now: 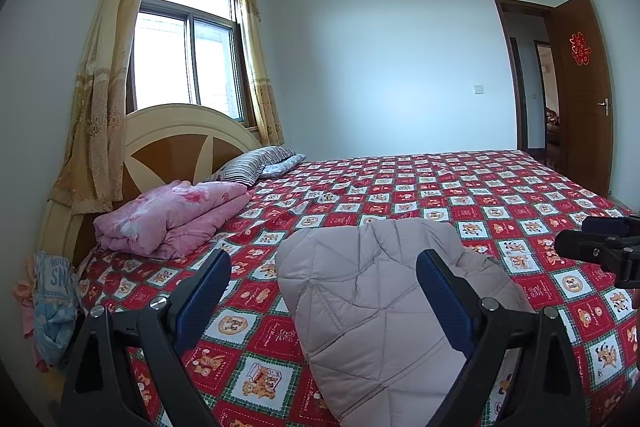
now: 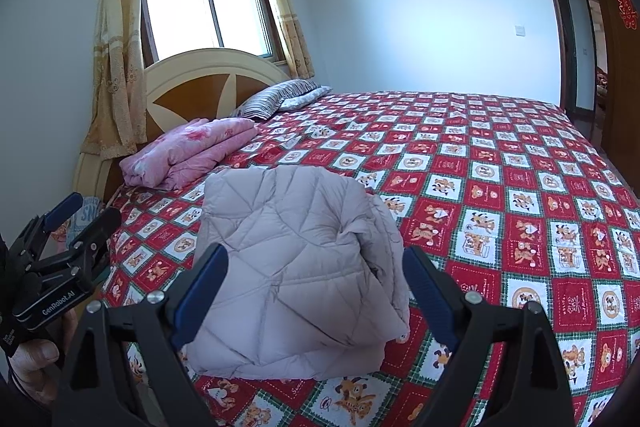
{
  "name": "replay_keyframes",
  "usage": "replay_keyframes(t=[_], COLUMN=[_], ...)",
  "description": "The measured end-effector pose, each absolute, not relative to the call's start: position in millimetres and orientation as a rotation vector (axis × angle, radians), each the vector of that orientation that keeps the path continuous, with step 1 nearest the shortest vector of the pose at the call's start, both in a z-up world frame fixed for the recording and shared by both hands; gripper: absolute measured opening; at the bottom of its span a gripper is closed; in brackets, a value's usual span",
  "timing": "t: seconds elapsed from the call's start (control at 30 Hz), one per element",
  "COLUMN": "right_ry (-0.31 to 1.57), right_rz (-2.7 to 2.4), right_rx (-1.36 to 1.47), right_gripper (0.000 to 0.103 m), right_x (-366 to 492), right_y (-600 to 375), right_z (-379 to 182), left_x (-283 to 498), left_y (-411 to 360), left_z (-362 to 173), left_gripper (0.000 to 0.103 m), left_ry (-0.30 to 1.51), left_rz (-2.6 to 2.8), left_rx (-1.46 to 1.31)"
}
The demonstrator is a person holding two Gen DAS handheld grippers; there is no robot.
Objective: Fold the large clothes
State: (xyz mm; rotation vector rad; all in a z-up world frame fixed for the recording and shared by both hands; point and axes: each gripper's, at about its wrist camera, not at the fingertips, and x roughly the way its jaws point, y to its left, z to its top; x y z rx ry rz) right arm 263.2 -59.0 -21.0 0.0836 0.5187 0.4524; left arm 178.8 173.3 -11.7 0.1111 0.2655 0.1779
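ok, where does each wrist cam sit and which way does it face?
Left wrist: on the left gripper, above the bed's near edge, facing the folded jacket and far wall; own open jaws show, right gripper at right.
Right wrist: on the right gripper, facing the same way; own open jaws, left gripper and a hand at left.
Shared: jacket, pink quilt, headboard.

**A bedroom in a home**

I'm looking across a wide bed (image 1: 460, 187) covered in a red cartoon-patch sheet, with a wooden headboard (image 1: 176, 143), striped pillows (image 1: 252, 165) and a folded pink quilt (image 1: 176, 219). Yellow curtains (image 1: 104, 87) frame a window (image 1: 188, 59), and a brown door (image 1: 584, 87) bearing a red paper charm stands open.
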Motion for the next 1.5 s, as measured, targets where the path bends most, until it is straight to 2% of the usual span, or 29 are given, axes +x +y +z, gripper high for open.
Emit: replay_keyframes(t=[1.5], right_ry=[0.501], right_rz=[0.457], right_rx=[0.08], right_gripper=[0.091], right_x=[258.2], right_y=[-59.0], right_z=[-14.6], left_x=[185.8], left_y=[179.0], left_z=[-11.5], left_gripper=[0.094], left_ry=[0.29], left_rz=[0.179], left_rx=[0.093])
